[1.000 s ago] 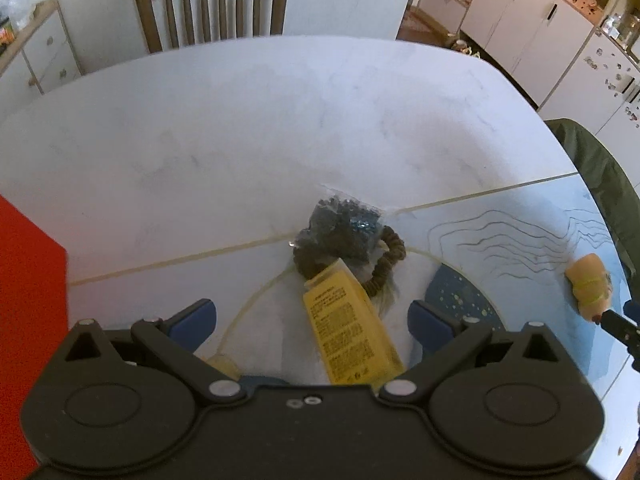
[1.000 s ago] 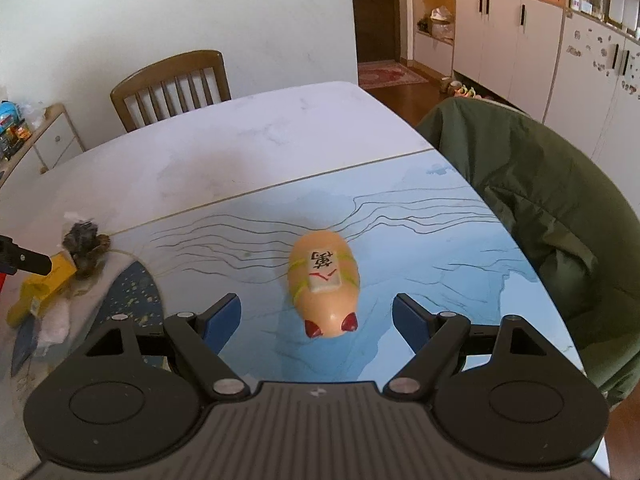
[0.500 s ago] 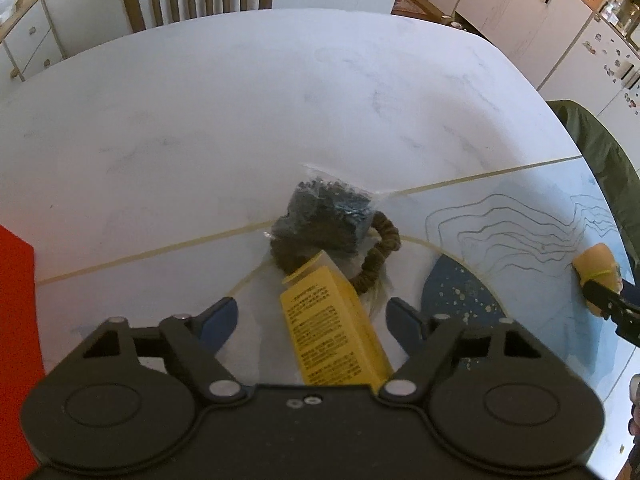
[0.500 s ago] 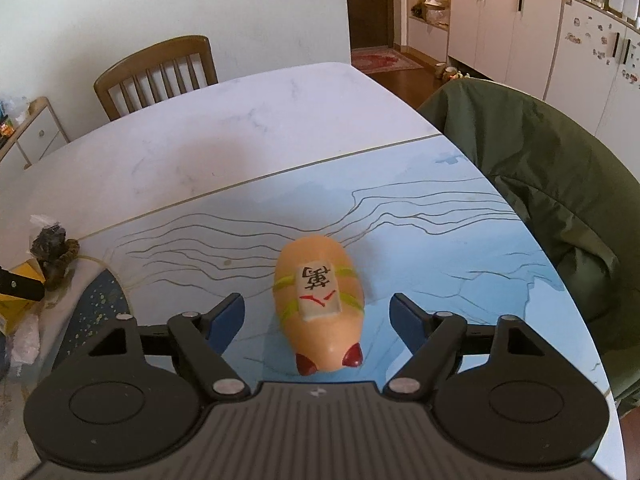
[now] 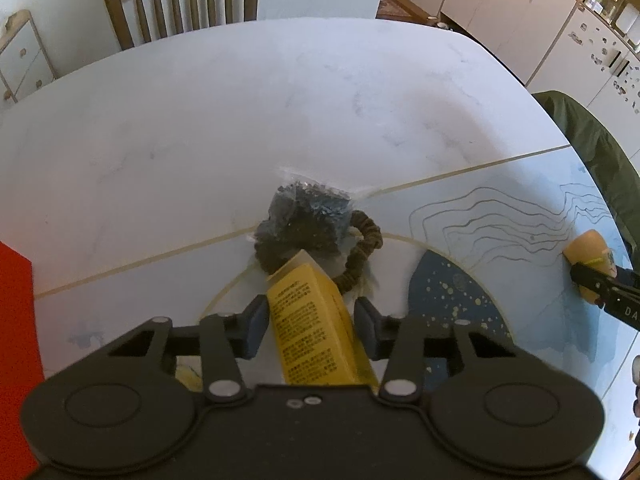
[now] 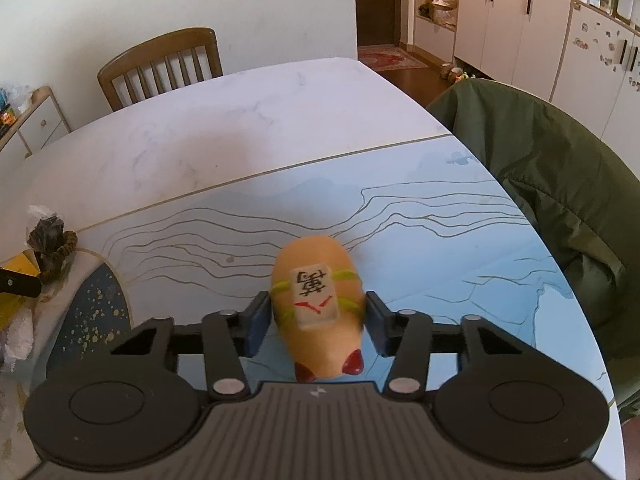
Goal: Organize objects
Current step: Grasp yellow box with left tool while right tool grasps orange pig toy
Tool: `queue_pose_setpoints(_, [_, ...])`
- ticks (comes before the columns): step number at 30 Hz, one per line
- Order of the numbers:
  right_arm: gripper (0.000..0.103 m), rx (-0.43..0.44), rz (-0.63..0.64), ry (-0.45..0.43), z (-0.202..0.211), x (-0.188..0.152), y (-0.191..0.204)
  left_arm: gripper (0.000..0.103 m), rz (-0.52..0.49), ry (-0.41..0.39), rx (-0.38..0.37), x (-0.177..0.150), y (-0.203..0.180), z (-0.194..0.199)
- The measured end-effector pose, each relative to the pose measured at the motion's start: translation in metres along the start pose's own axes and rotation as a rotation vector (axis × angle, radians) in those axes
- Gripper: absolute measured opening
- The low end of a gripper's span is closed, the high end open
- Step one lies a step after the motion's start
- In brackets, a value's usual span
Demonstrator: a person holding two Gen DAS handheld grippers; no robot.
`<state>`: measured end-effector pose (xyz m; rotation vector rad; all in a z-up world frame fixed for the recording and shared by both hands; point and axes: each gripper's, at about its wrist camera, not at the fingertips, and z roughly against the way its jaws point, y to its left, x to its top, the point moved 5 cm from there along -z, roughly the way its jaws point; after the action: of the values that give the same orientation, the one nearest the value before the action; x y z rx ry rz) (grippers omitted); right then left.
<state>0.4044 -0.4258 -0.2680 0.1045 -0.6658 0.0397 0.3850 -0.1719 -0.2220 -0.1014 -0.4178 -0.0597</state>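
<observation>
Marble table [image 5: 248, 92]: your left tongs [image 5: 310, 322] clamped the box [image 5: 316, 332], right tongs [image 6: 318, 320] clamped the pig [image 6: 320, 304]; you should have lifted both straight up.

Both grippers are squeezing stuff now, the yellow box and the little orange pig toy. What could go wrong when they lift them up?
The yellow box leans on the clear bag of dark bits and the brown hair tie, so lifting it with the left gripper may drag or scatter them. The orange pig toy is rounded and smooth-looking, so it might slip or twist out of the right gripper.
</observation>
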Motion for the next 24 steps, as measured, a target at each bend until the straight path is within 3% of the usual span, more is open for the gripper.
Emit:
queue_pose_setpoints(11, [0.046,0.027,-0.002,-0.011,0.018,-0.003,0.006,0.037,-0.032,-0.039,-0.012,-0.003,-0.004,0.016])
queue_pose_setpoints(24, [0.046,0.159,0.013,-0.044,0.073,-0.009,0.052,0.036,0.024,-0.078,-0.088,-0.016,0.011,0.047])
